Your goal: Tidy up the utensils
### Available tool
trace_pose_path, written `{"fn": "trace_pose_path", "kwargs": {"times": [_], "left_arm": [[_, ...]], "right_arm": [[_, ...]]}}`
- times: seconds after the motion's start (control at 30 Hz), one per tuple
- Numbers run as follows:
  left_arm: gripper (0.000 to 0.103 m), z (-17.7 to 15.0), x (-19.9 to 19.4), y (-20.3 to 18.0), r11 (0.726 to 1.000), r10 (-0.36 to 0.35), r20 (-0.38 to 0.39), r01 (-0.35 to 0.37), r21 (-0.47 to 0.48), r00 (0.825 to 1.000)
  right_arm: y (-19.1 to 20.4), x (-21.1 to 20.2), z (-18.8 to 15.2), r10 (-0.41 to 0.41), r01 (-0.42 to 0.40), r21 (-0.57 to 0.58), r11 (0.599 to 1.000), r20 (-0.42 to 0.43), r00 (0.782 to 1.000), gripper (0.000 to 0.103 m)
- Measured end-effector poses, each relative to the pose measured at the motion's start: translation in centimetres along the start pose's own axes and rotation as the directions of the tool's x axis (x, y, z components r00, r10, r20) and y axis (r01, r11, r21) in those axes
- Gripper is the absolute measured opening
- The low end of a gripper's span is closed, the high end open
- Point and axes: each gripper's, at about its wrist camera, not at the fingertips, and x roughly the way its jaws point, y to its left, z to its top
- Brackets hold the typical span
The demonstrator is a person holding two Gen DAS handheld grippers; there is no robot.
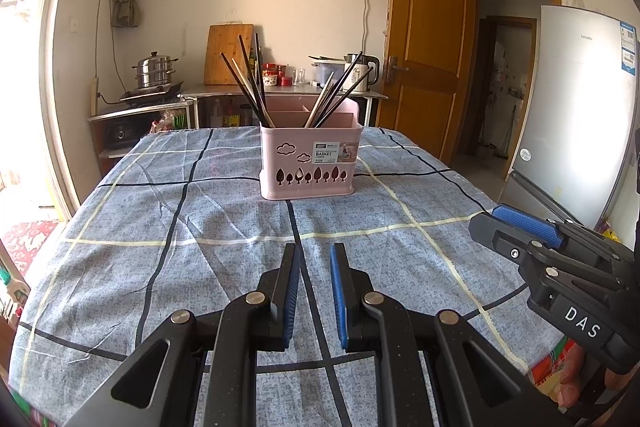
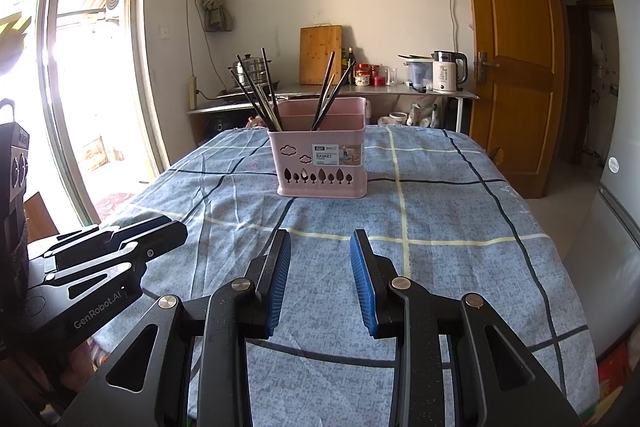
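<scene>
A pink utensil basket stands on the blue checked tablecloth, past the middle of the table; it also shows in the right wrist view. Several dark and pale chopsticks stand in its left and right compartments. My left gripper is open and empty, low over the near part of the cloth. My right gripper is open and empty, also near the front. Each gripper shows in the other's view: the right one at right, the left one at left.
A counter behind the table holds a steamer pot, a cutting board, jars and a kettle. A wooden door and a fridge stand to the right. A glass door is at left.
</scene>
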Motion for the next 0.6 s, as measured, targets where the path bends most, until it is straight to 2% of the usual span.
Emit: {"fn": "trace_pose_path", "kwargs": {"times": [0.33, 0.43, 0.6], "left_arm": [[0.015, -0.16, 0.16, 0.19, 1.0, 0.024, -0.012, -0.024, -0.015, 1.0], [0.026, -0.19, 0.07, 0.15, 0.999, 0.034, -0.007, -0.034, -0.012, 0.999], [0.028, -0.17, -0.08, -0.03, 1.0, 0.028, 0.0, -0.028, -0.005, 1.0]], "right_arm": [[0.01, 0.02, 0.01, -0.001, 0.001, 0.0, 1.0, 0.0, 1.0, 0.032], [0.03, 0.05, 0.09, -0.002, 0.002, -0.001, 1.0, 0.001, 1.0, 0.032], [0.0, 0.01, 0.09, -0.002, 0.002, -0.002, 1.0, 0.002, 1.0, 0.032]]}}
